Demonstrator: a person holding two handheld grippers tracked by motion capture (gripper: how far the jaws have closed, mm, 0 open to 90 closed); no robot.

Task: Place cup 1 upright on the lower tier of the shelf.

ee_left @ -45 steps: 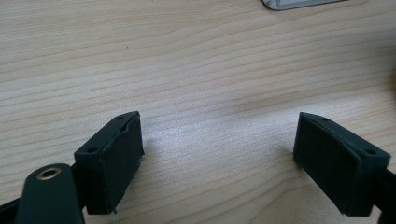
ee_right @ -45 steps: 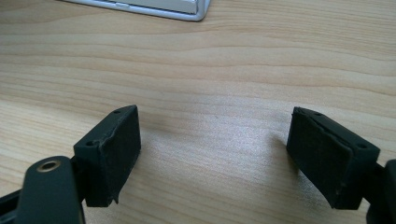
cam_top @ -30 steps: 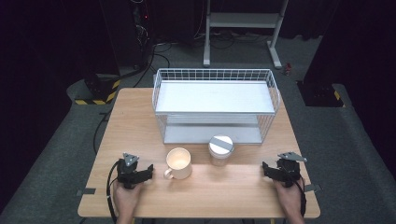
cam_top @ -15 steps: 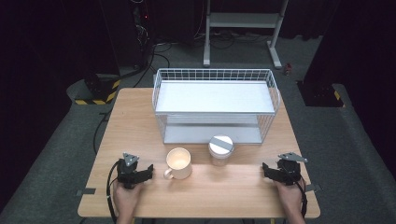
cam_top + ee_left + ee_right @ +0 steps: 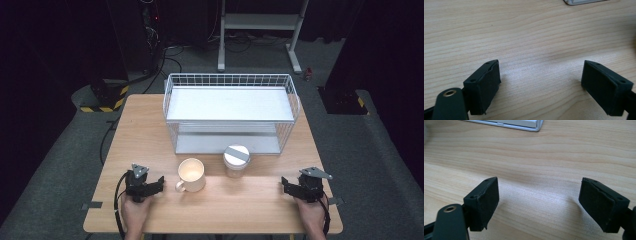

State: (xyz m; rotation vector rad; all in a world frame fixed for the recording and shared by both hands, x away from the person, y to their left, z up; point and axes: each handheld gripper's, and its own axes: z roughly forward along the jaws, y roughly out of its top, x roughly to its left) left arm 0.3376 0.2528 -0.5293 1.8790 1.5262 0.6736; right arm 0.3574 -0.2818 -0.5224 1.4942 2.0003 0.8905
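Note:
My left gripper [image 5: 150, 182] rests on the wooden table [image 5: 235, 212] near its front left. It is held in a hand and open; in the left gripper view only bare wood lies between its pads [image 5: 541, 75]. My right gripper [image 5: 296, 185] rests near the front right, also open over bare wood [image 5: 539, 192]. Its jaws have just been closing slightly, with nothing between them. A cream mug [image 5: 191, 173] stands just right of the left gripper, handle toward the front left. A clear jar with a grey lid [image 5: 236, 159] stands beside the mug, in front of the rack.
A white two-tier wire rack [image 5: 230, 79] occupies the back middle of the table. Its base edge shows at the top of the left gripper view [image 5: 584, 2] and the right gripper view [image 5: 509, 124]. Dark floor, cables and a metal stand lie beyond the table.

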